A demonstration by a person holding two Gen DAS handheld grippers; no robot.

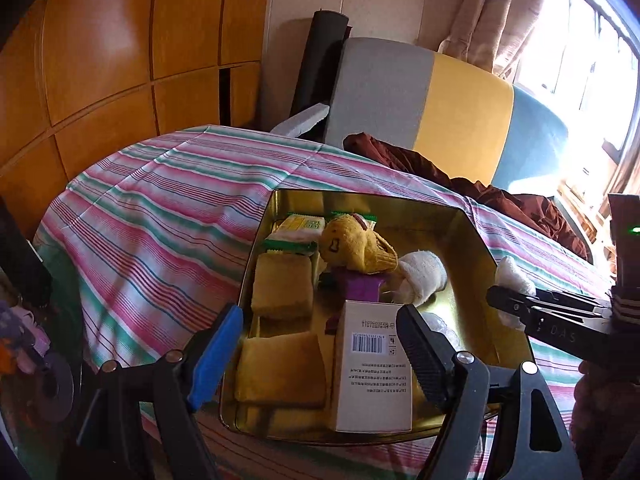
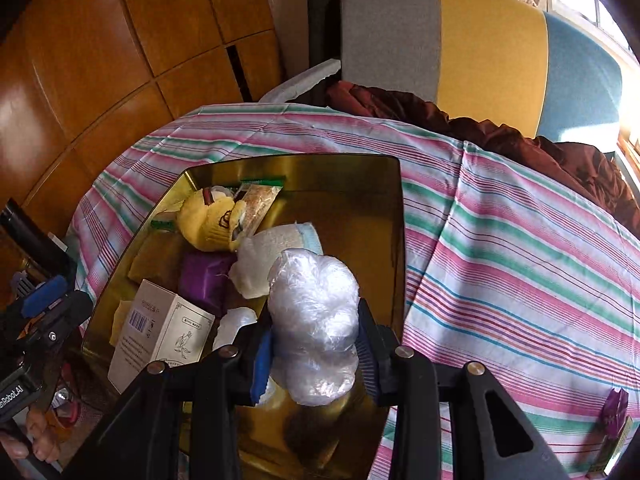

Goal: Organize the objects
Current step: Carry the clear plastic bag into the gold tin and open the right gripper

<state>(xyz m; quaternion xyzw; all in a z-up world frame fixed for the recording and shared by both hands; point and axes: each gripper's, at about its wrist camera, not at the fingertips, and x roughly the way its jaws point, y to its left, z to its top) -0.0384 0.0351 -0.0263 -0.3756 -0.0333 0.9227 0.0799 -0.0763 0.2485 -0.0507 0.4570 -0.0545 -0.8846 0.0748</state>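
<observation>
Gold tin (image 2: 400, 240) on striped cloth (image 2: 520, 240): white box (image 1: 372, 364), yellow plush (image 1: 356, 250), biscuit pkts. R gripper (image 2: 316, 344) jaws clamped on plastic wad (image 2: 314, 320) over tin. L gripper (image 1: 320, 356) jaws apart, astride the box.

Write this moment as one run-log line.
right gripper: shut on plastic bag, over tin | left gripper: open, at tin's near edge

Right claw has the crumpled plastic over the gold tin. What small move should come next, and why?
Probably lower the right claw slightly and open it. Its fingers are shut on the plastic wad, which hangs above a bare stretch of the gold tin, right of the white box. The open left claw sits clear at the tin's near edge.
</observation>
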